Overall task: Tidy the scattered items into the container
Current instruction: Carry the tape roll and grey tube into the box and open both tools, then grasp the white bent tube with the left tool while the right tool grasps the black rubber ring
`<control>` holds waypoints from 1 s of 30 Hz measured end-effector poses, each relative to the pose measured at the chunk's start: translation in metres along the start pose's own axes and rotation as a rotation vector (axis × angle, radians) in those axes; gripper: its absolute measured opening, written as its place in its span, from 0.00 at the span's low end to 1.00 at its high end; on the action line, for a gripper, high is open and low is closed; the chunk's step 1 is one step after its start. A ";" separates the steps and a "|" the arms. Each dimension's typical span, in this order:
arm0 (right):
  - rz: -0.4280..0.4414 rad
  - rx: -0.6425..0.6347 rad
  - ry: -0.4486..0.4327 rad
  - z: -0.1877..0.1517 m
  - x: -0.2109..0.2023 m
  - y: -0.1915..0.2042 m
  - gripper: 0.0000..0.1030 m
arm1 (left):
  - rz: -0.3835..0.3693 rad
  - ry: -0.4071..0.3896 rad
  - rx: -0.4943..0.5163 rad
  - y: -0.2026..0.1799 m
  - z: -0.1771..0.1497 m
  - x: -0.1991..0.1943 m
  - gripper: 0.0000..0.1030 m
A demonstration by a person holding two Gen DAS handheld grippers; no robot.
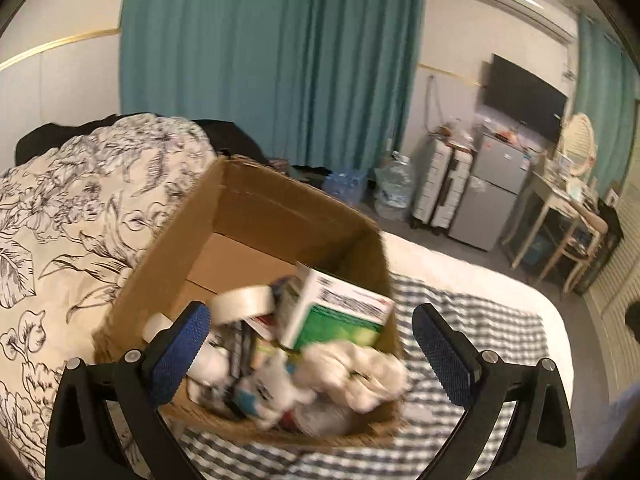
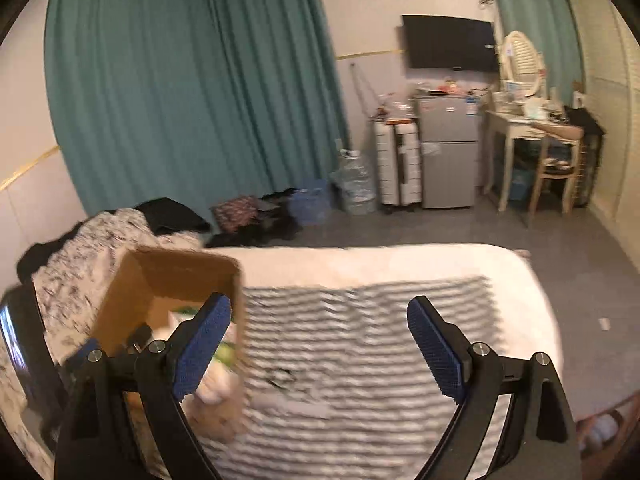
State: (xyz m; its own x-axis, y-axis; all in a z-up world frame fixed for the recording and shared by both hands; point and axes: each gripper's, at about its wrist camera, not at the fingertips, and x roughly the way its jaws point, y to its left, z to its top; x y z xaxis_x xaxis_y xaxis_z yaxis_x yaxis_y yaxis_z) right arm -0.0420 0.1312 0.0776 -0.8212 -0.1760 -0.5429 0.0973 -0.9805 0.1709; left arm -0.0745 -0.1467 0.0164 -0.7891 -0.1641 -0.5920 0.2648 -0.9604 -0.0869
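While the cardboard box [image 1: 256, 216] sits on the bed [image 2: 400, 264] at ten o'clock, both tools, left [image 1: 310, 354] and right [image 2: 320, 348], hang released, tilted downward.

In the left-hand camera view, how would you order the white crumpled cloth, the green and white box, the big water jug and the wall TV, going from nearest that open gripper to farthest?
From the left gripper:
1. White crumpled cloth, in the cardboard box's near end, between the fingers.
2. Green and white box, just behind it, tilted.
3. Water jug, on the floor past the bed.
4. TV, on the far wall.
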 end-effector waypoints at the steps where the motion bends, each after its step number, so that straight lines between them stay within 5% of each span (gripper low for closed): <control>1: -0.015 -0.010 0.008 -0.008 -0.007 -0.008 0.88 | -0.009 0.002 0.016 -0.005 -0.004 -0.002 1.00; 7: -0.117 -0.096 0.065 -0.061 -0.027 -0.047 0.88 | -0.082 0.013 0.180 -0.064 -0.048 -0.009 1.00; 11: -0.111 -0.068 0.092 -0.072 -0.024 -0.071 0.88 | -0.172 0.113 0.248 -0.105 -0.085 0.003 1.00; 14: -0.088 -0.027 0.084 -0.069 -0.019 -0.089 0.88 | -0.173 0.171 0.301 -0.131 -0.111 0.020 1.00; 17: -0.070 0.014 0.088 -0.073 -0.009 -0.103 0.88 | -0.109 0.231 0.335 -0.145 -0.127 0.049 1.00; 20: -0.064 0.046 0.115 -0.081 0.007 -0.115 0.88 | -0.040 0.294 0.267 -0.138 -0.137 0.082 1.00; 24: -0.050 0.092 0.159 -0.093 0.032 -0.129 0.88 | 0.090 0.286 0.213 -0.134 -0.144 0.105 1.00; 30: -0.049 0.089 0.183 -0.105 0.058 -0.135 0.88 | 0.166 0.304 0.043 -0.124 -0.145 0.137 1.00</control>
State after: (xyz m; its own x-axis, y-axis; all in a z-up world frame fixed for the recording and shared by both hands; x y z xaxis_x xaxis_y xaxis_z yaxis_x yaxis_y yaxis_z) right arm -0.0440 0.2437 -0.0631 -0.7067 -0.1497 -0.6915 0.0033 -0.9780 0.2084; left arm -0.1347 -0.0172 -0.1704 -0.5344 -0.2506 -0.8072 0.3474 -0.9358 0.0605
